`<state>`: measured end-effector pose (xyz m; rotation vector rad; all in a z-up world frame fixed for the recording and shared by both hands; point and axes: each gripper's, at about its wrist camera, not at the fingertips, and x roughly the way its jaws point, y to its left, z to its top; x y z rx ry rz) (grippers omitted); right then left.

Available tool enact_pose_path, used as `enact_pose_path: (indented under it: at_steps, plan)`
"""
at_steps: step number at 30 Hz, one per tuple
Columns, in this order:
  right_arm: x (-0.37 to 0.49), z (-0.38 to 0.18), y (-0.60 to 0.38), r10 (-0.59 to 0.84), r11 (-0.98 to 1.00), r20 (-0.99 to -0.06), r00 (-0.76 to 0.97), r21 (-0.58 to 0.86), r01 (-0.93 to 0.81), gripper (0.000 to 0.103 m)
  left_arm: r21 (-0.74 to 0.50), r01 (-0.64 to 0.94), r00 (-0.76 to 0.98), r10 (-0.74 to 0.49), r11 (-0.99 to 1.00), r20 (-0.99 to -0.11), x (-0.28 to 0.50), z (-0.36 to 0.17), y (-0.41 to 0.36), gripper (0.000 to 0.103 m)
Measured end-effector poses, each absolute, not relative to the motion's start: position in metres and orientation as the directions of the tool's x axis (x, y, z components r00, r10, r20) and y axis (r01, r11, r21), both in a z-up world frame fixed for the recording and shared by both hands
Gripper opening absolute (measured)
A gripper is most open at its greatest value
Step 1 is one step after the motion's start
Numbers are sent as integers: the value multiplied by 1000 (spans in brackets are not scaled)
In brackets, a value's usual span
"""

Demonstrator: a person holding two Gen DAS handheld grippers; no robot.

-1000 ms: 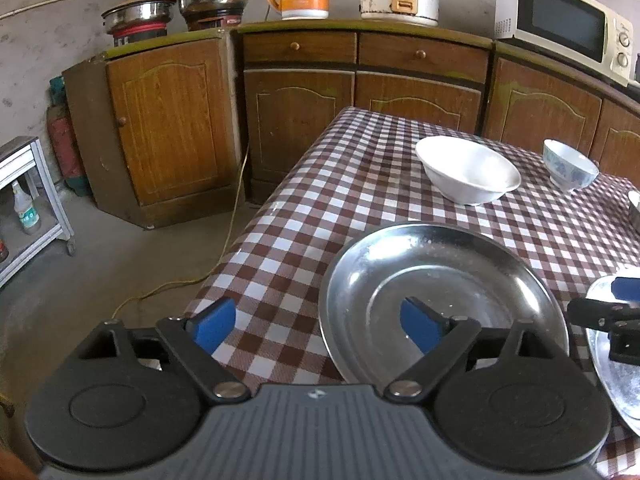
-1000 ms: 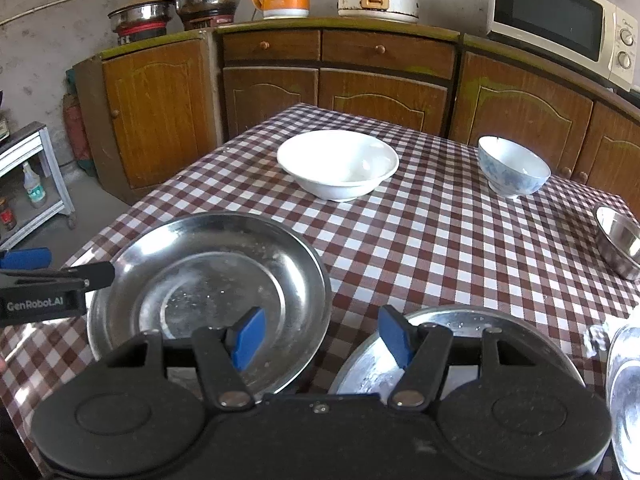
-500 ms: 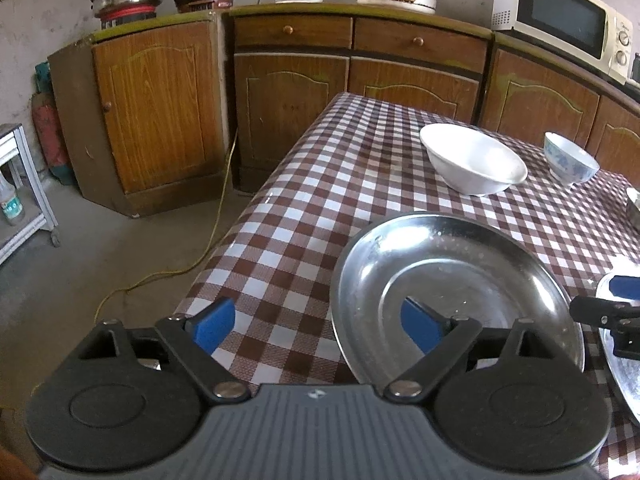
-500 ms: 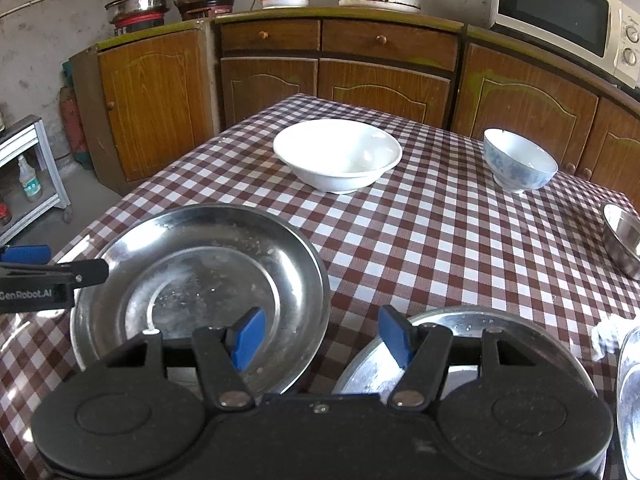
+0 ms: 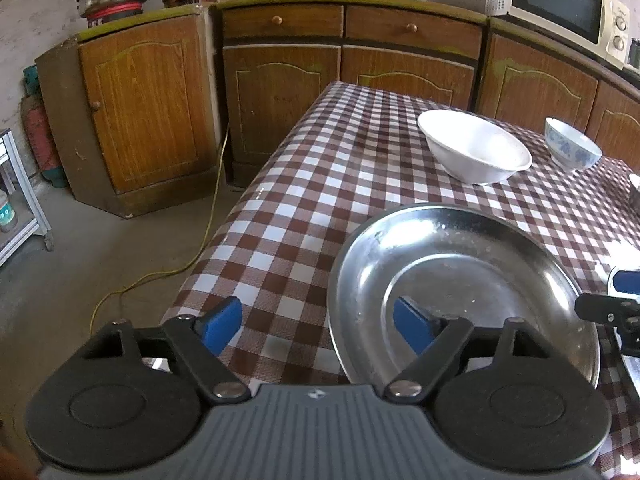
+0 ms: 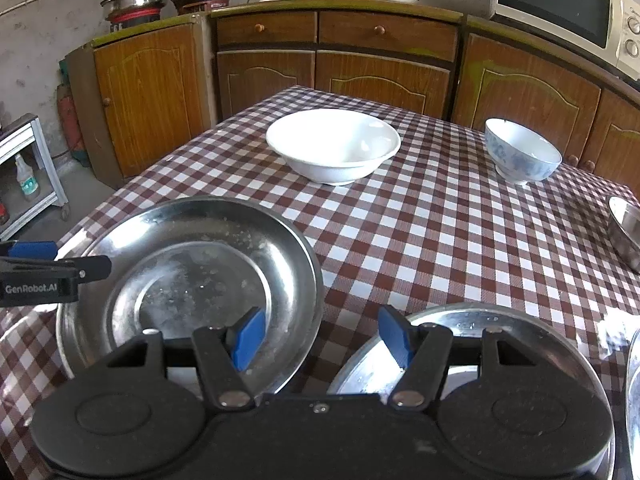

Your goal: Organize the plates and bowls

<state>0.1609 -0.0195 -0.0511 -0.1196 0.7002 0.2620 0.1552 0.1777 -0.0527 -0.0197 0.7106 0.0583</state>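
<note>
Checked table (image 6: 440, 240); steel plates (image 6: 192, 276), white bowl (image 6: 332, 144), blue-patterned bowl (image 6: 520, 156) on it

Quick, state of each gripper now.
Left gripper: open, jaws just closing, straddling the steel plate rim, not gripping.
Right gripper: open, empty.

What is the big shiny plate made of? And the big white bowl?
The shiny plate looks like metal, probably stainless steel: it is silvery, mirrors light and shows dull smudges. The white bowl looks like glazed ceramic, maybe hard plastic: smooth, plain white, with small bright glints.
</note>
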Motion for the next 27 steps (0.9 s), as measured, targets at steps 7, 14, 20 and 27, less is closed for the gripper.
enact_pose_path:
  at_steps: [7, 14, 20, 27]
  plan:
    - [168, -53, -20, 218, 957, -654, 724, -1, -289, 76, 1, -36, 747, 28, 999, -665, 159, -57, 174, 72]
    - [178, -59, -18, 220, 957, -667, 712, 4, -291, 74, -5, -28, 737, 17, 1000, -676, 164, -61, 172, 59]
    - [182, -65, -13, 231, 951, -678, 698, 5, -310, 65, 0, -30, 741, 22, 1000, -672, 166, -61, 172, 51]
    - [184, -66, -4, 240, 943, -682, 691, -6, -333, 36, 0, -9, 745, 6, 1000, -667, 166, -61, 169, 30]
